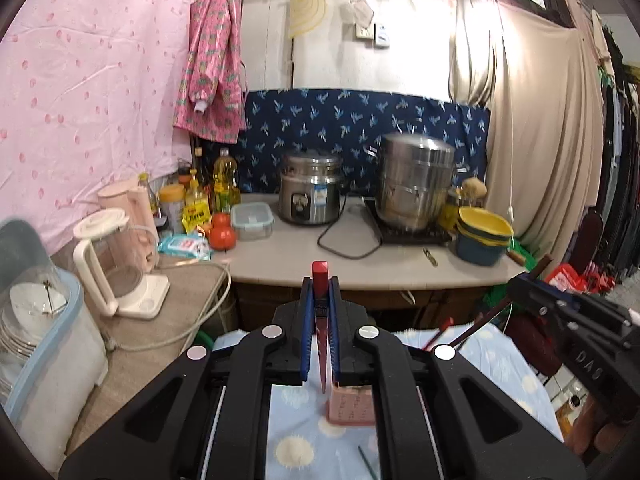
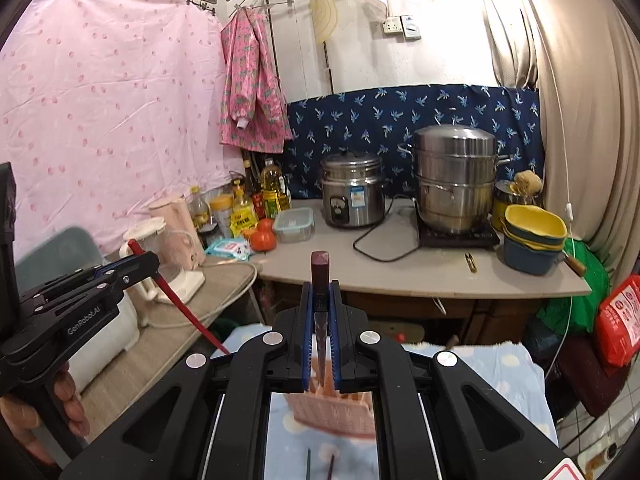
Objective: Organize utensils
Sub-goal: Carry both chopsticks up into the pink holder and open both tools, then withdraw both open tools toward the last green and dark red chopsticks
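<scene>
My left gripper (image 1: 320, 312) is shut on a red chopstick (image 1: 321, 280), held upright with its tip down over a pink utensil holder (image 1: 350, 406) on a blue spotted cloth (image 1: 500, 364). My right gripper (image 2: 320, 316) is shut on a dark maroon chopstick (image 2: 320, 268), its tip just above the pink holder (image 2: 332, 414). The left gripper (image 2: 132, 266) with its red chopstick (image 2: 180, 308) shows at the left of the right wrist view. The right gripper (image 1: 532, 284) shows at the right of the left wrist view. Loose chopsticks (image 2: 320, 466) lie on the cloth.
A counter (image 2: 420, 276) behind holds a rice cooker (image 2: 352, 190), a steel steamer pot (image 2: 454, 178), stacked yellow and blue bowls (image 2: 534, 236), tomatoes (image 2: 264, 238), bottles and a lidded box (image 2: 294, 224). A kettle (image 1: 116, 264) and a dish bin (image 1: 40, 320) stand left.
</scene>
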Motion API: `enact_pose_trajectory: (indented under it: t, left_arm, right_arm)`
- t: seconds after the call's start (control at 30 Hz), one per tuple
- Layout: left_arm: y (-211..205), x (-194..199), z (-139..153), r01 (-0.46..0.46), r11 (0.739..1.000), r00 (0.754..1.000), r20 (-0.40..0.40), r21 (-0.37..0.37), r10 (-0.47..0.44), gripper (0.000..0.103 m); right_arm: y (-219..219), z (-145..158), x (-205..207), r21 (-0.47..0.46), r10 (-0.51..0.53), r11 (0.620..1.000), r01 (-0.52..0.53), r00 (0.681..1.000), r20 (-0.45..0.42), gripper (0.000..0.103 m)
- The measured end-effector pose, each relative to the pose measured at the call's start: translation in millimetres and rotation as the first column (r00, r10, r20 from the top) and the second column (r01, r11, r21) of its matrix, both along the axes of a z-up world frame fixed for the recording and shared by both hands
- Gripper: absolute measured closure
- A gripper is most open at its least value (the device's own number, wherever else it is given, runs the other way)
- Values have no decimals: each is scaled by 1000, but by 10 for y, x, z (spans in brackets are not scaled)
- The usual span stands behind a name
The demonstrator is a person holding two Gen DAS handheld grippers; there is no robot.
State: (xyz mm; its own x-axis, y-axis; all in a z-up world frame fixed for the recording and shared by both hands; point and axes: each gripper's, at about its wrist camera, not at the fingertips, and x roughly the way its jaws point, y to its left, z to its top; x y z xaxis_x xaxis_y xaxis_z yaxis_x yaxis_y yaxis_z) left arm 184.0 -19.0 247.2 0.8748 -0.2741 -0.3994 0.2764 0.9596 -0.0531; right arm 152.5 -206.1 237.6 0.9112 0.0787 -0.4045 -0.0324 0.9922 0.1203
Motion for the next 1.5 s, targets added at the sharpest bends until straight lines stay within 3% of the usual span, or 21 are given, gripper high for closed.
enact_pose_trajectory:
  t: [0.2,0.33,0.6,1.0,1.07,1.13,1.5]
  left_arm:
    - [-103,263,210,-2,999,999,35,-46,4,96]
    - [-209,394,194,4,999,999,32,-49,-2,96]
    - [-359,597,-116,18,999,999,-28,-42,-19,96]
    - [-384,861,-662,-50,999,993,-107,3,50,95]
    - [-364,870,-712,-77,997,991,-109,9,77,87]
    - [-343,869,-744,-94,996,989,-115,8,94,66]
    - [-265,633,-849,-104,994,987,-119,33,107,66]
  right_arm:
    - [-17,-24,433,4,-11,1000,11,1000,-17,96]
    - [-48,-137,623,3,-14,1000,14,999,-40,96]
    - [-109,-426,847,19,-19,1000,21,996,-91,96]
    - [-192,-893,936,0,-55,998,55,983,-176,96]
    - [-225,-919,905,7,-71,997,73,983,-172,91]
    - [-258,-927,859,17,-81,996,85,983,-167,77]
    - [-197,-937,482,-6,-80,997,80,987,-139,73]
